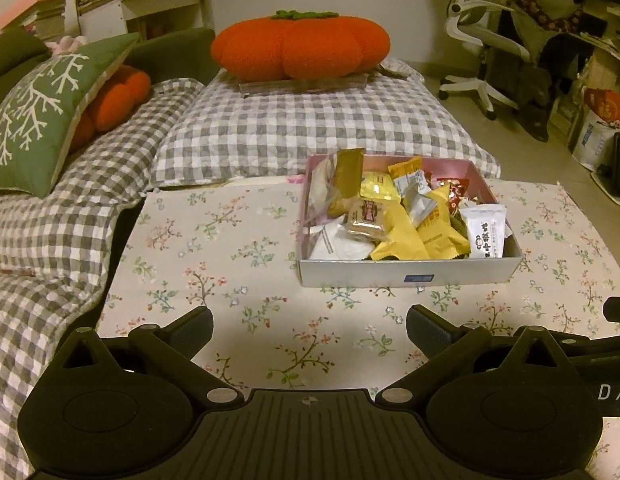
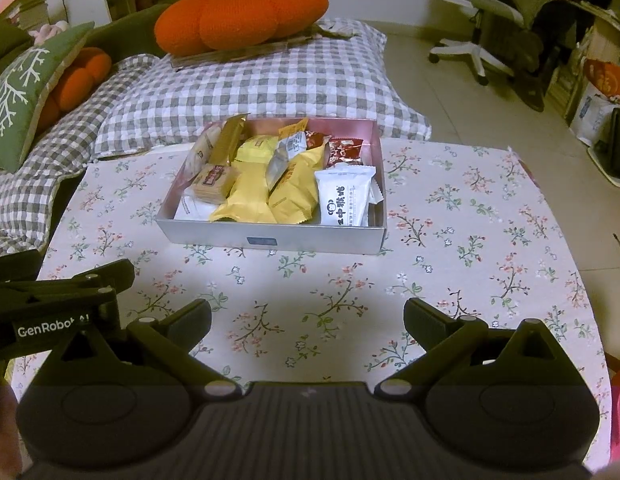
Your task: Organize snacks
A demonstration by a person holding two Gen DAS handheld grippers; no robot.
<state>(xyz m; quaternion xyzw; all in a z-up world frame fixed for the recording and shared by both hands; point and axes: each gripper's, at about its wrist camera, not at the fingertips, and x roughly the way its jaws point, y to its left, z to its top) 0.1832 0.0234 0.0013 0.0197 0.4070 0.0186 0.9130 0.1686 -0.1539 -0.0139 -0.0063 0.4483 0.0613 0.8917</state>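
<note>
Both the left gripper (image 1: 310,324) and the right gripper (image 2: 307,314) have jaws spread wide and hold nothing, low over the near part of the flowered tablecloth (image 2: 470,240). Farther on stands the box (image 2: 269,236), heaped with wrapped snacks (image 2: 249,200). No snack lies outside it, so the sorting seems not yet begun or already finished; I cannot tell which. If not begun, the next move calls for reaching far and pinching one packet, perhaps the white one (image 2: 344,198).

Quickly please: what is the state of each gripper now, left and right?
Left gripper: jaws open, holding nothing.
Right gripper: jaws open, holding nothing.
</note>
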